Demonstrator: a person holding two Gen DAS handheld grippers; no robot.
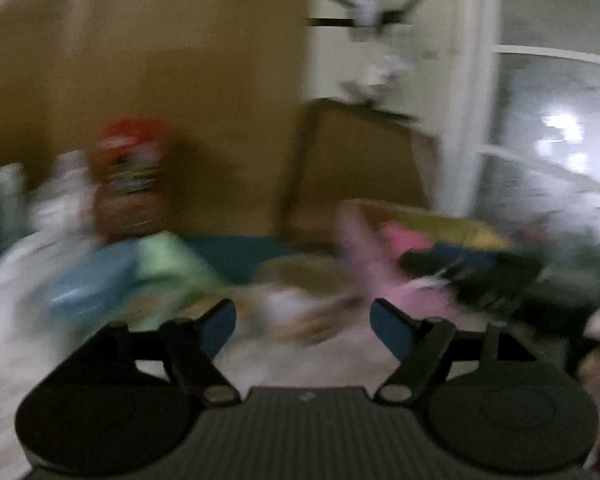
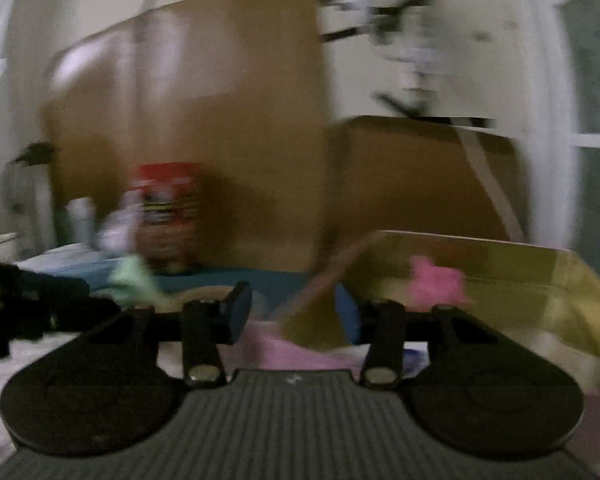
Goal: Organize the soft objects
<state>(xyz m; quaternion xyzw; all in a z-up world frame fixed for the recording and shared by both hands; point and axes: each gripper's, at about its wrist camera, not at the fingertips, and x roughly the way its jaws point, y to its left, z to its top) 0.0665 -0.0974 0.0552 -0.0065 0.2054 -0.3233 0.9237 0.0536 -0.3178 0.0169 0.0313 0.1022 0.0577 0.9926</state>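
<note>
Both views are blurred by motion. My left gripper [image 1: 303,322] is open and empty above a pale surface strewn with soft things: a green cloth [image 1: 168,260], a blue cloth [image 1: 96,280] and a pink cloth [image 1: 376,276]. My right gripper [image 2: 296,312] is open and empty in front of an open cardboard box [image 2: 512,280] that holds a bright pink soft item [image 2: 436,284]. A pale pink cloth [image 2: 284,352] lies under the right gripper. The green cloth [image 2: 134,278] also shows at the left of the right wrist view. The box [image 1: 440,224] shows at the right of the left wrist view.
A large cardboard sheet [image 1: 180,80] leans on the back wall, with a smaller cardboard box [image 2: 420,176] beside it. A red-lidded container [image 1: 134,176] and white bottles [image 1: 66,192] stand at the back left. Dark clothing [image 2: 16,304] lies at the left. A teal mat [image 1: 236,252] covers the far surface.
</note>
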